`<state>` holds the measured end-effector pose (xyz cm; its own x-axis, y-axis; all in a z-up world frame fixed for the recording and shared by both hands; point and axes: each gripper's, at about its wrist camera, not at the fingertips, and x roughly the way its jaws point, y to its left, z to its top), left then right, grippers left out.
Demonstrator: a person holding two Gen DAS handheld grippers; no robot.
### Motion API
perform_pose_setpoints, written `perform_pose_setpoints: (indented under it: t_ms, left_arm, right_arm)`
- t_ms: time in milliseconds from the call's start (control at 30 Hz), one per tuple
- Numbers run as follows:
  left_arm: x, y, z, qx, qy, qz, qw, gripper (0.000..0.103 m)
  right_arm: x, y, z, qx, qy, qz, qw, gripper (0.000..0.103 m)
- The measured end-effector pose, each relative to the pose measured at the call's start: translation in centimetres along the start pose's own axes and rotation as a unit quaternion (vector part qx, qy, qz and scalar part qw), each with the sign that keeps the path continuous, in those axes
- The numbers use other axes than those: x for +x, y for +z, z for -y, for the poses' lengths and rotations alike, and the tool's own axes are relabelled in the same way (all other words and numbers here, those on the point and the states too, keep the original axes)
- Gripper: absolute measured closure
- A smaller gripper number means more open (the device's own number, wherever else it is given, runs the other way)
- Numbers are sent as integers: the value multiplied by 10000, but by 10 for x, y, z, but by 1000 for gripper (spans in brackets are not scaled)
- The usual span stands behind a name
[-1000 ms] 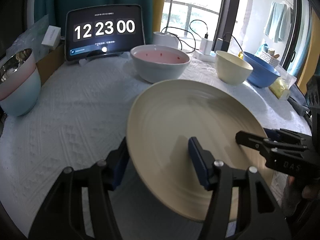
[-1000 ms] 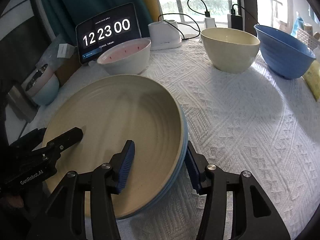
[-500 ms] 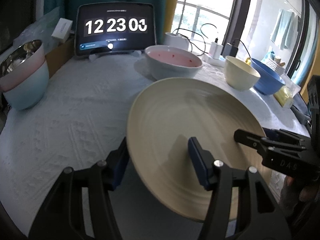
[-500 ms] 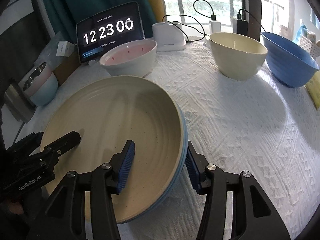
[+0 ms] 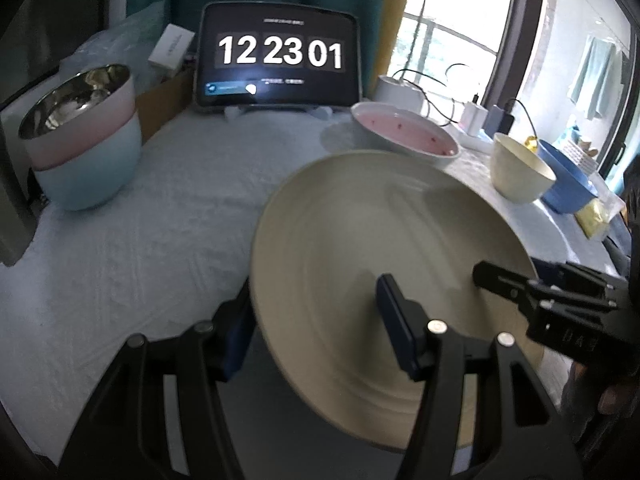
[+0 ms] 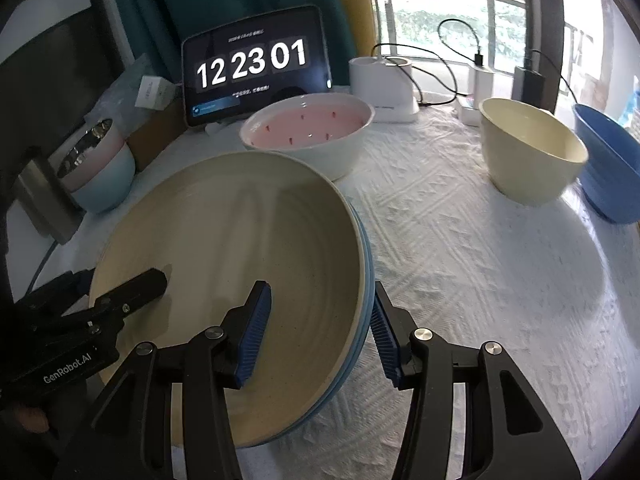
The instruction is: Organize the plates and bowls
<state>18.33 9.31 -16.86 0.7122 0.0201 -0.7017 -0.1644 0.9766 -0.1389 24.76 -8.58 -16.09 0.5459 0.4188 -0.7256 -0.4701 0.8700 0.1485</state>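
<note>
Both grippers — left gripper (image 5: pixel 316 320), right gripper (image 6: pixel 320 320) — clamp the plate stack (image 6: pixel 240 248) at opposite rims. Two-sided hold likely steadies it, near the pink bowl (image 6: pixel 308 136).

The cream plate (image 5: pixel 372 264) has moved toward the stacked bowls (image 5: pixel 84 148); the clock (image 5: pixel 280 53) reads 12:23:01.

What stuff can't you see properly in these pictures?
- Blue plate under the round cream plate: only an edge shows in the right wrist view; the left wrist view hides it entirely.
- Light blue bowl: its inside is hidden by the pink steel-lined bowl nested in it.
- Deep blue bowl: cut off by the right wrist view's edge.
- Small text on the black clock tablet: too small, blurred.
</note>
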Motion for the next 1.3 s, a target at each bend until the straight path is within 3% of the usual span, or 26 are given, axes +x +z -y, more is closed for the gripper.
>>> perform_pose_setpoints:
  t_ms: [467,767,900,1300]
  left_arm:
    - [-4,-3,7,193,194,96,9996,42]
    - [-26,2,6,97,318,547,9980,41]
    - [-36,5,12,120,184,732,9971,40]
    - [-44,4,54,527,-251,765,9954,40]
  right_arm:
    - [-1,-3,3,-1,18,2,10000,50]
    - [-25,1,14,-25,-66,278,9996,50]
    - [-34,0,20,4,-98,347,9993,50]
    - [-57,-4,41,152,-180,545,9982,50]
